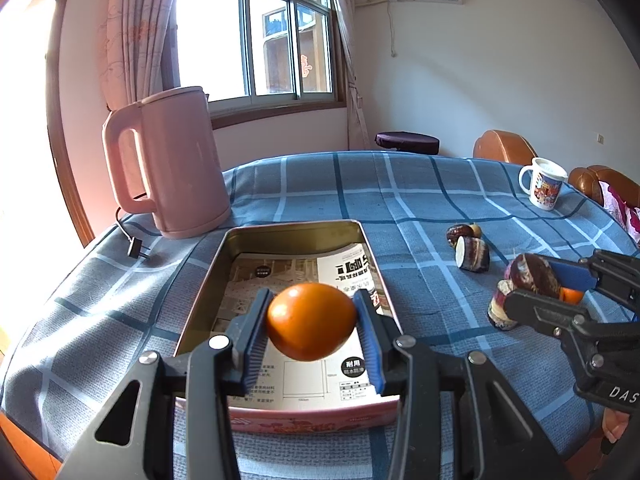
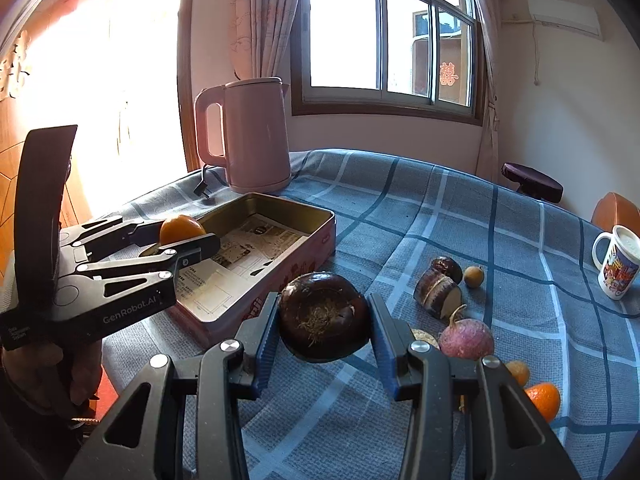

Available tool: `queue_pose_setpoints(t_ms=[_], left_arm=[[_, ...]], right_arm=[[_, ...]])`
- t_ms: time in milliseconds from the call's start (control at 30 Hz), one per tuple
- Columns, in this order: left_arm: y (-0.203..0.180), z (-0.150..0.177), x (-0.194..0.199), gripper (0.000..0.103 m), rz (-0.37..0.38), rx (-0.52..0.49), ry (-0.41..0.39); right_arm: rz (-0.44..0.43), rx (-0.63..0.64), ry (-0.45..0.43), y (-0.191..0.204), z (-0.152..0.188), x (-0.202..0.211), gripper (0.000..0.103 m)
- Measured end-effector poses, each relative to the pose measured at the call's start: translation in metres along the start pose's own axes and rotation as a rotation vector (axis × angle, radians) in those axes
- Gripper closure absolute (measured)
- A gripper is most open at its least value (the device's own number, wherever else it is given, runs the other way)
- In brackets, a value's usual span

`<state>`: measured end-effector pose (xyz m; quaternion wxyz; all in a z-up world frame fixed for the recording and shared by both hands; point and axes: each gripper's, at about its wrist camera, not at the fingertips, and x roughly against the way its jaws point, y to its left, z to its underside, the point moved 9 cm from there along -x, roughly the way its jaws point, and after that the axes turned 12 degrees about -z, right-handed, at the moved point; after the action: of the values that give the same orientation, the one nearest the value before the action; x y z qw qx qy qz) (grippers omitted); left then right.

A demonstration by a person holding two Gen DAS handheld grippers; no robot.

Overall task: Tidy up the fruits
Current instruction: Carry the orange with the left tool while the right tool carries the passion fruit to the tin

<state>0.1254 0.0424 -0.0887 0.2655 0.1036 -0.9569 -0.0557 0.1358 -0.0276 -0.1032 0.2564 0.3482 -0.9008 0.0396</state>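
My left gripper (image 1: 311,322) is shut on an orange fruit (image 1: 311,322) and holds it above the pink tin box (image 1: 304,416), which is lined with printed paper. It also shows in the right wrist view (image 2: 182,236) with the orange (image 2: 180,229) over the box (image 2: 304,240). My right gripper (image 2: 323,318) is shut on a dark brown water chestnut (image 2: 323,318), held above the cloth right of the box. In the left wrist view the right gripper (image 1: 536,284) holds the chestnut (image 1: 534,274) at the right.
A pink kettle (image 1: 168,168) stands behind the box with its plug (image 1: 134,248) on the blue checked cloth. A cut taro piece (image 2: 436,292), a pink radish (image 2: 466,340), small round fruits (image 2: 474,277) and an orange (image 2: 544,400) lie at right. A mug (image 2: 616,268) stands far right.
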Motion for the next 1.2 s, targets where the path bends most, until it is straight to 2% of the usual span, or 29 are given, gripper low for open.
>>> queue_pose_setpoints(t_ms=[333,733,1200], left_arm=[[0.003,-0.016,-0.012,0.060,-0.030,-0.015,-0.006],[0.014,-0.028,-0.042,0.060,-0.050,-0.029,0.036],[0.033,-0.043,-0.073,0.061,-0.093,-0.041,0.064]], right_arm=[[0.009,0.058,-0.034,0.001,-0.040,-0.004,0.059],[-0.004,0.101,-0.045,0.001,-0.083,-0.027,0.059],[-0.007,0.095,-0.024,-0.008,-0.094,-0.062,0.059]])
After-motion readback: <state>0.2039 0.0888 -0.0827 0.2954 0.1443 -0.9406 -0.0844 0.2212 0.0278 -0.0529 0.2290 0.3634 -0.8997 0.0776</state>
